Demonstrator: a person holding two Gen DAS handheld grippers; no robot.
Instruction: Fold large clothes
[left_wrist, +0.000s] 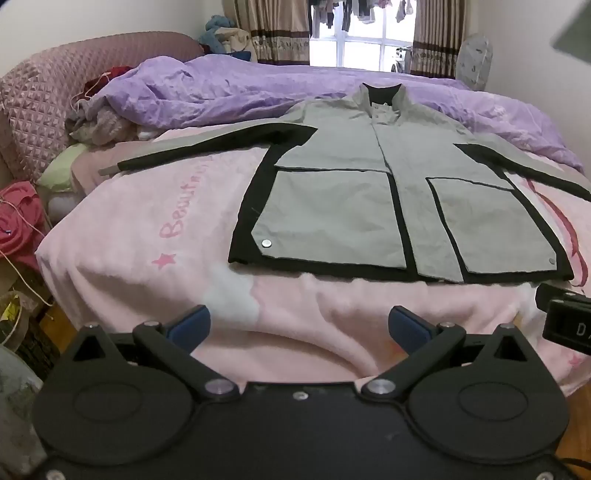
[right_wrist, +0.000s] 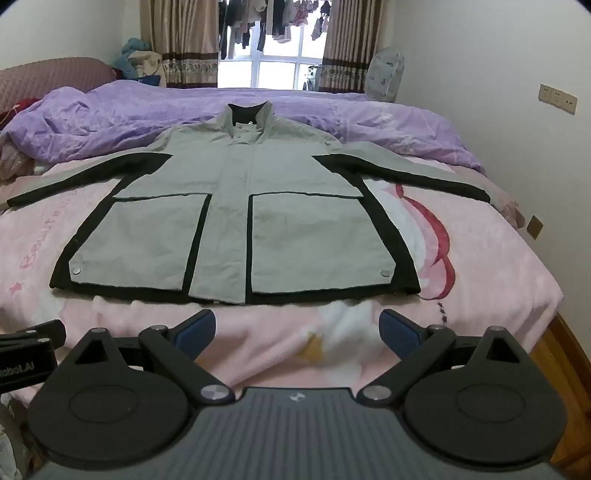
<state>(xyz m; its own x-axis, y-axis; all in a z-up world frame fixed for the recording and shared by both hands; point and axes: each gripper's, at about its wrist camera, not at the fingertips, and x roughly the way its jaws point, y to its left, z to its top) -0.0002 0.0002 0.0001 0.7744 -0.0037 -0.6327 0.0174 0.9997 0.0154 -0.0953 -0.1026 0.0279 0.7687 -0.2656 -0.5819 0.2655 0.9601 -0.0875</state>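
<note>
The jacket (right_wrist: 236, 218), grey with black trim, lies face up and spread flat on the pink blanket (right_wrist: 480, 266) at the near end of the bed, collar toward the window, hem nearest the two tools, both sleeves stretched out sideways. Nothing is folded yet, so I'd judge this the very start.

On the left, the left gripper (left_wrist: 299, 326) hangs over the blanket short of the hem, jaws spread wide, nothing between them. Its natural target is the left sleeve (left_wrist: 192, 146), lying long and thin toward the pillows. I'd pinch that sleeve near the cuff rather than mid-arm, so it swings across the chest in one piece without dragging the body askew.

Moving across, the front placket is closed and the two big pockets lie smooth; worth keeping that way by lifting, not sliding.

On the right, the right gripper (right_wrist: 297, 326) sits just shy of the hem too, jaws equally wide and empty. The right sleeve (right_wrist: 417, 171) reaches toward the purple duvet (right_wrist: 388, 122); take only the sleeve cloth, not the bedding under it
</note>
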